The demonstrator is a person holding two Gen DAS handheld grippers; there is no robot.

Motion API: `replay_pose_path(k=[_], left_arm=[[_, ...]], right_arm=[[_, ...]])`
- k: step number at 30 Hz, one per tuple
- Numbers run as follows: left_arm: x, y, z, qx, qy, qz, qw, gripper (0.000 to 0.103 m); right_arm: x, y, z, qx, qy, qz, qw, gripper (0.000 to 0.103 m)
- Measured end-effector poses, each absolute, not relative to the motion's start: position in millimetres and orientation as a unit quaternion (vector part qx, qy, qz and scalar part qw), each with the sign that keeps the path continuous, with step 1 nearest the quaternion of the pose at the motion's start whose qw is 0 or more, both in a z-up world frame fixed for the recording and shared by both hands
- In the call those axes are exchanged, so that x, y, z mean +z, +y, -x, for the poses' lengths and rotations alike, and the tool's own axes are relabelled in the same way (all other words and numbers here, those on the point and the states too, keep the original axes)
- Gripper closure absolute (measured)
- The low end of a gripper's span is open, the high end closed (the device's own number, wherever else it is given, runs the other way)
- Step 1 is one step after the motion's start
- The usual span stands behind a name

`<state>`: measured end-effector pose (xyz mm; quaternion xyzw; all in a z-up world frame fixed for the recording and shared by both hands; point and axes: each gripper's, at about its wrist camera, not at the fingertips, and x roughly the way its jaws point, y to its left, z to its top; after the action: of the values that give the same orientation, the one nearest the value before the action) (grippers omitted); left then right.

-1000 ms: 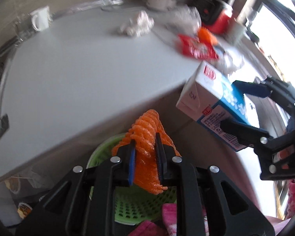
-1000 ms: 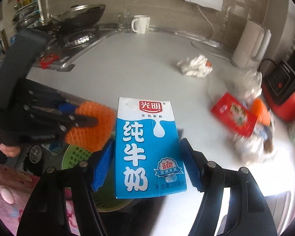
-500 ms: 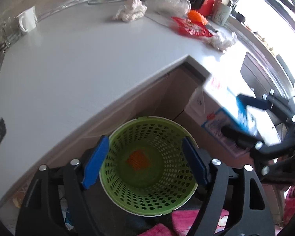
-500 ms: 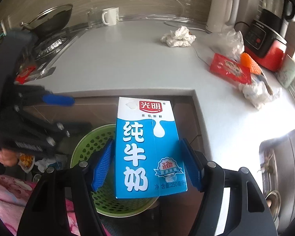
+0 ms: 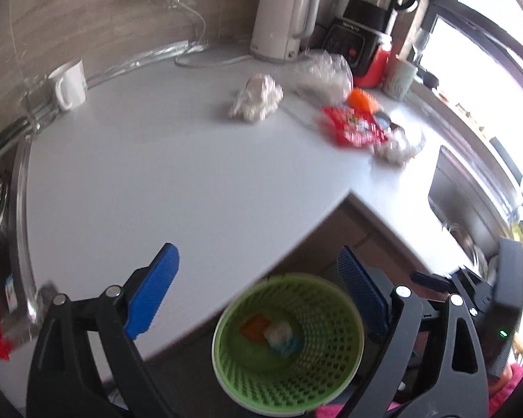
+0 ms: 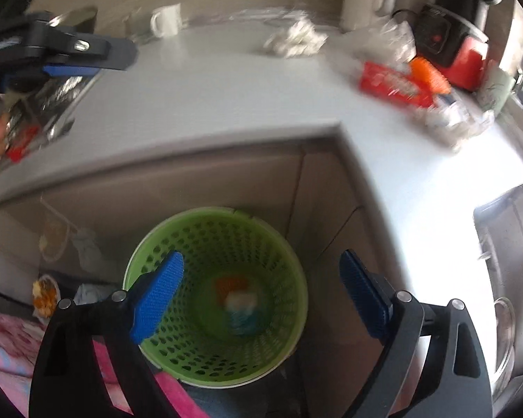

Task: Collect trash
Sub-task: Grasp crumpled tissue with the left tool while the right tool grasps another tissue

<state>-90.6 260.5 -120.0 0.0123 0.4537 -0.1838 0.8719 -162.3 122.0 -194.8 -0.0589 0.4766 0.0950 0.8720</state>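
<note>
Both grippers, left (image 5: 258, 292) and right (image 6: 261, 292), just spread wide, nothing between jaws. Carton (image 6: 242, 310), blurred, probably beside orange net (image 6: 230, 284) in bin (image 6: 279, 244), lower centre. Counter trash (image 5: 354, 127) remains, upper right.

No readable text

The red wrapper (image 5: 354, 129) on the tabletop (image 5: 157, 181) carries printing, and so does the blender base (image 5: 348, 40) (both too blurred to make out).

The basket (image 6: 223, 358) stands on the floor below the inner corner of the surface (image 5: 157, 181), with the carton (image 6: 242, 308) and the net (image 6: 232, 284) lying inside, touching each other.
</note>
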Motion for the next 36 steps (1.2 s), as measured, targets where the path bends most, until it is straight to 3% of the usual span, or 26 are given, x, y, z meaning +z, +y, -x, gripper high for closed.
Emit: replay_pose_path(k=[13, 26, 28, 30, 32, 33, 36], left_arm=[[-109, 181, -43, -0.177, 0.405, -0.008, 0.897, 0.014], [-179, 141, -149, -0.12, 0.443, -0.048, 0.887, 0.015], [-185, 135, -159, -0.126, 0.451, -0.051, 0.882, 0.03], [-188, 132, -164, -0.127, 0.455, -0.057, 0.879, 0.051], [-184, 130, -160, -0.122, 0.442, -0.07, 0.886, 0.062], [-181, 129, -157, -0.125, 0.438, -0.074, 0.887, 0.075], [-169, 132, -148, -0.141, 0.438, -0.058, 0.886, 0.08]], right_arm=[[-117, 52, 84, 0.073, 0.409, 0.048, 0.908, 0.007], [-120, -36, 12, 0.051, 0.406, 0.019, 0.912, 0.007], [-124, -45, 7, 0.044, 0.409, 0.02, 0.911, 0.007], [-127, -56, 4, 0.034, 0.411, 0.017, 0.911, 0.007], [-131, -66, 4, 0.025, 0.413, 0.011, 0.91, 0.007], [-135, -71, 4, 0.018, 0.416, 0.008, 0.909, 0.007], [-147, -86, 1, 0.003, 0.427, -0.005, 0.904, 0.007]])
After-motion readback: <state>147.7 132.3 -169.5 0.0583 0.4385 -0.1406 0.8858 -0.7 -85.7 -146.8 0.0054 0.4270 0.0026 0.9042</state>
